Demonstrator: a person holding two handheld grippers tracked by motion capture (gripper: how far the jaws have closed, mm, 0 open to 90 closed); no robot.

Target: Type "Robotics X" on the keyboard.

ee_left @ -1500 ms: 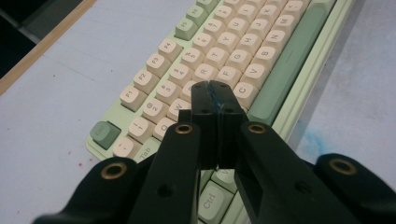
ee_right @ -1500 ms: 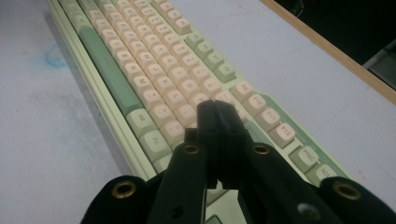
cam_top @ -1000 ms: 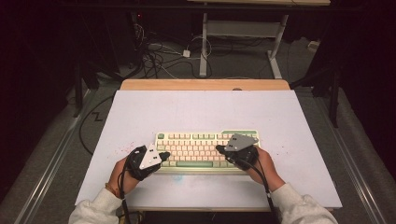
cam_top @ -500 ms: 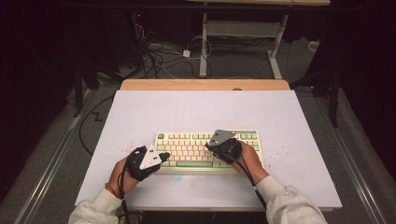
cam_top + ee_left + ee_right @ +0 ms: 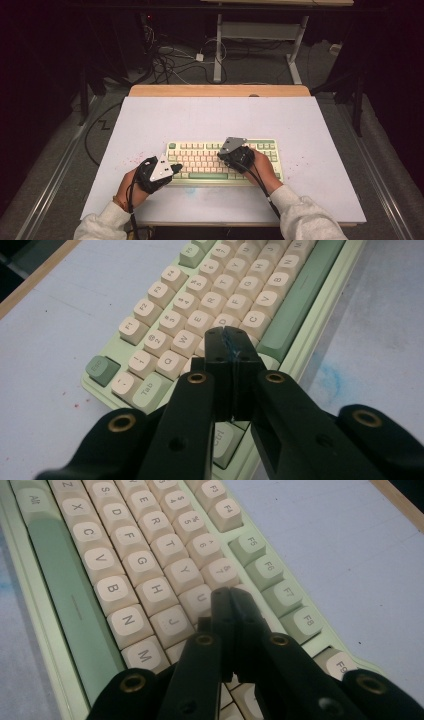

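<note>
The person is typing with closed fingers, using each tool as a single poking tip. Both pairs are pressed flat together with nothing between them. The keyboard (image 5: 222, 159) lies directly under and ahead of both tips, its long axis running side to side across the counter (image 5: 150, 115), so either hand travels along the key rows rather than across them.

The left gripper (image 5: 231, 337) hangs over the near left part of the board; in its own view the tip points at the keys around D and C, with the green spacebar (image 5: 295, 305) just to its right. Whether it touches a cap I cannot tell. The right gripper (image 5: 227, 596) sits over the middle right; its tip lies just beside U and J, with the pale green function keys (image 5: 274, 566) on its far side. It looks the better placed for the middle letters, the left for the letters at its end.

Room is generous: bare counter all round the keyboard, well away from the wooden far edge (image 5: 220, 90).
</note>
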